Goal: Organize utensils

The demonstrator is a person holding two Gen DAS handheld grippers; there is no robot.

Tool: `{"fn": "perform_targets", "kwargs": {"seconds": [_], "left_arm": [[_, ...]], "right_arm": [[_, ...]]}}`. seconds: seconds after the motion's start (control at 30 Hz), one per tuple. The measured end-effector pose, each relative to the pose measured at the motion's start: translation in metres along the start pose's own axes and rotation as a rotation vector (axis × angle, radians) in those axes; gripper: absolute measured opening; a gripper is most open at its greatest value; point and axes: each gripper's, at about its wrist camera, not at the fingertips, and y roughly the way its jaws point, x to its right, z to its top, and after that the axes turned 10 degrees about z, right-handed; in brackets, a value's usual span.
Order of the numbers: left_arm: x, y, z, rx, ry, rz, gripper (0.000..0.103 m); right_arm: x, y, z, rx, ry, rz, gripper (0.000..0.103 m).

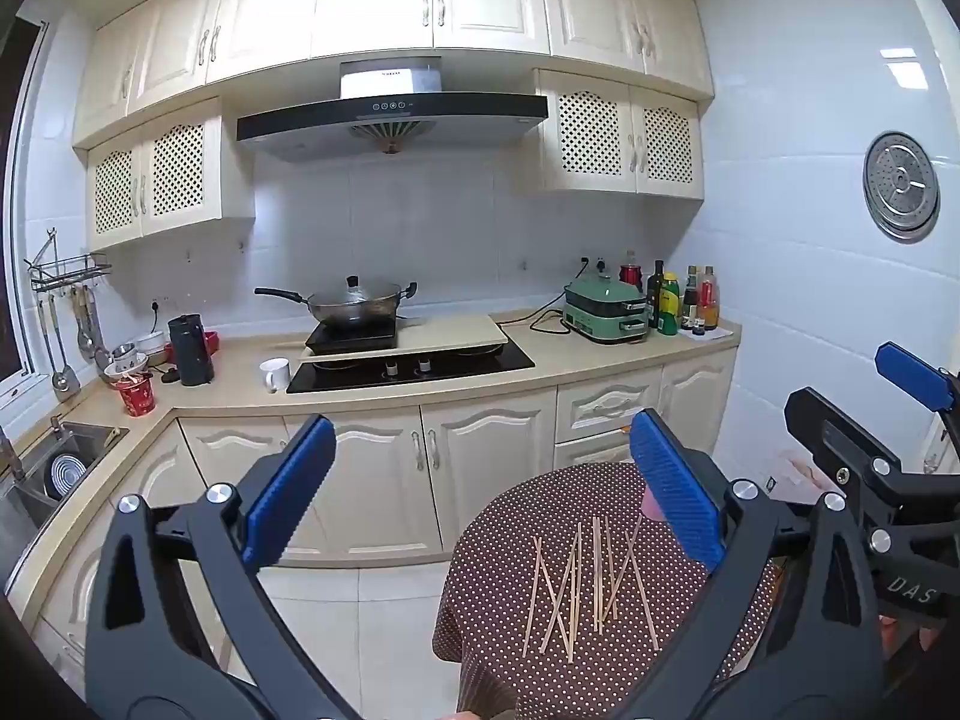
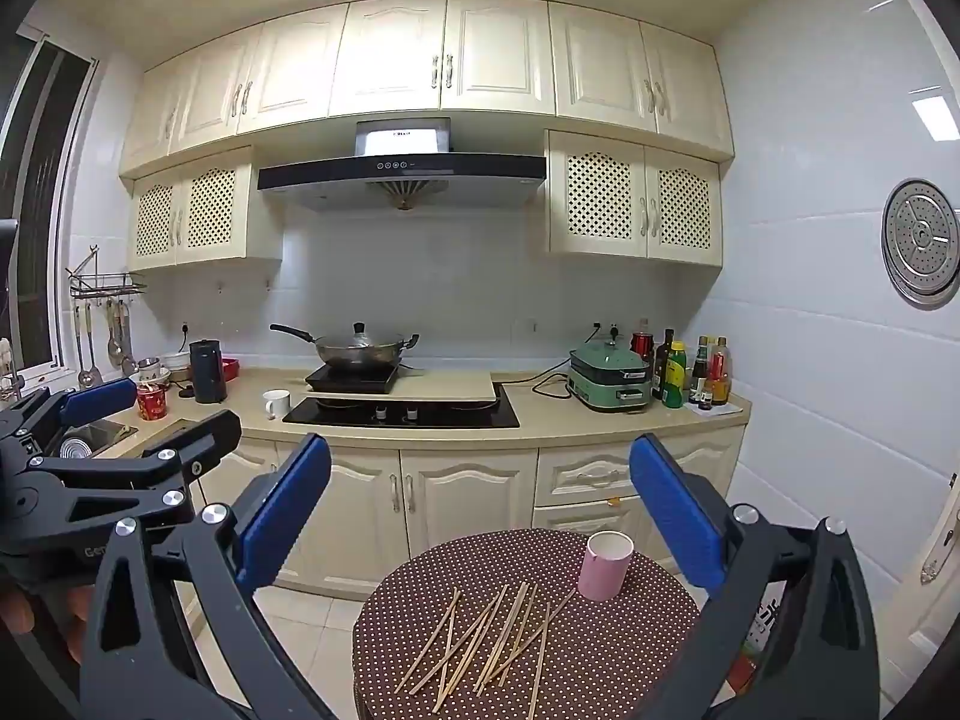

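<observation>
At the lower middle of both wrist views, your two tongs stand with their blue pads spread wide and nothing between them: the left gripper (image 1: 483,492) and the right gripper (image 2: 480,516) are both empty and clear of the work. Below and ahead of each lies the task's material, a loose scatter of wooden chopsticks (image 2: 486,639) on the round table (image 2: 600,660) with its brown dotted cloth. In the left wrist view the chopsticks (image 1: 585,585) sit lower right of centre, under the right-hand pad, their long axes running mostly away from you with several crossed. In the right wrist view they fan on a diagonal, lower left to upper right, and lie more nearly centred between the pads, so I judge your right hand the better placed for a first pick; closing across a stick's length, not along it, looks the sounder approach. The pink cup (image 2: 605,565) stands upright at the upper right of the scatter, just beside the farthest tips, and appears the likely receptacle. Legible writing is scant: "DAS" on the neighbouring gripper's body at the right edge of the left view, and partial letters "Gen" at the left edge of the right view. The range hood (image 2: 402,171) bears a brand mark too small to read.
</observation>
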Motion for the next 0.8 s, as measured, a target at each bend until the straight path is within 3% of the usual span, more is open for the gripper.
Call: {"fn": "perform_targets", "kwargs": {"seconds": [0.8], "left_arm": [[0.004, 0.016, -0.004, -0.01, 0.012, 0.009, 0.096]], "right_arm": [[-0.003, 0.01, -0.001, -0.018, 0.008, 0.003, 0.096]]}}
